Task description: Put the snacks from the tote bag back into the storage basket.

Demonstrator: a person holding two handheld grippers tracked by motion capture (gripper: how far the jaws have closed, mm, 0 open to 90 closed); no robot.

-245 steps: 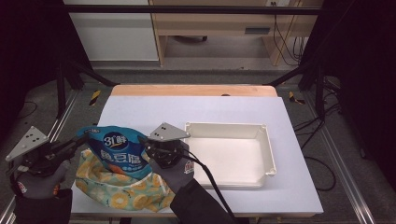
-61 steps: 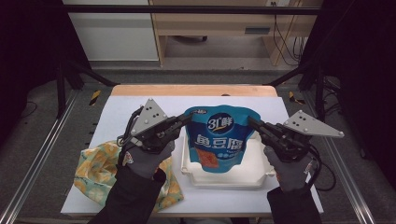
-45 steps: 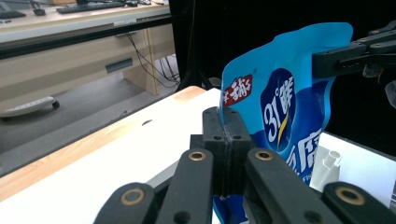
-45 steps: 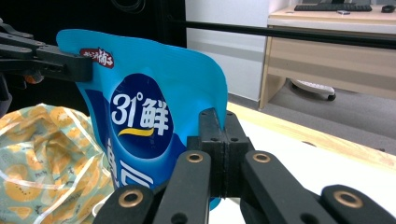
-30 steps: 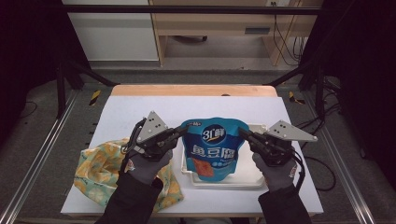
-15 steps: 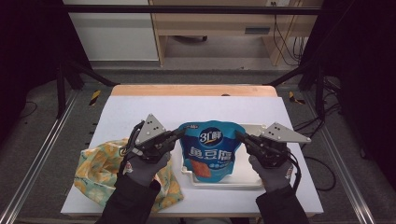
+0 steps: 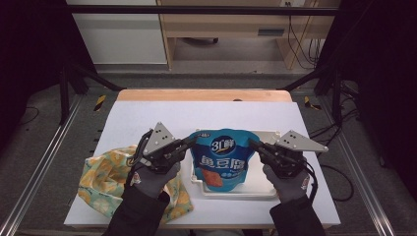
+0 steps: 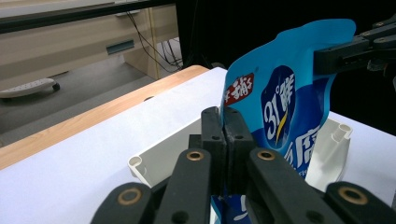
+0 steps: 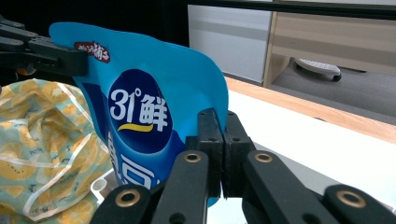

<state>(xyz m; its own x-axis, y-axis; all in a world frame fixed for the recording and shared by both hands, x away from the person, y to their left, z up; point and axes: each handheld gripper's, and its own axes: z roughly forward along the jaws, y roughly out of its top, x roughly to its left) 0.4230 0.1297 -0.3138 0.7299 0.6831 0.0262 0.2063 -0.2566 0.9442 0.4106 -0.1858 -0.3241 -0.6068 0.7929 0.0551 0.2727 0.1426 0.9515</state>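
A blue snack bag (image 7: 221,160) with white print hangs upright between my two grippers, its lower end down inside the white tray (image 7: 265,192). My left gripper (image 7: 193,141) is shut on the bag's upper left edge; in the left gripper view the jaws (image 8: 224,135) pinch the bag (image 8: 289,93). My right gripper (image 7: 252,144) is shut on the upper right edge; in the right gripper view the jaws (image 9: 223,140) clamp the bag (image 9: 140,107). Each gripper view shows the other gripper, the right gripper (image 8: 327,60) and the left gripper (image 9: 77,60), at the bag's far corner.
A yellow and green fruit-print fabric bag (image 7: 105,179) lies crumpled at the table's front left, beside the left hand; it shows as fabric (image 9: 42,154) in the right gripper view. The tray's near corner (image 8: 140,163) sits just under the left jaws. A wooden strip (image 7: 204,95) edges the table's far side.
The snack bag has gone from beside the fabric bag at the left to over the tray, then sunk lower and nearer the front. In the last half second little differs.
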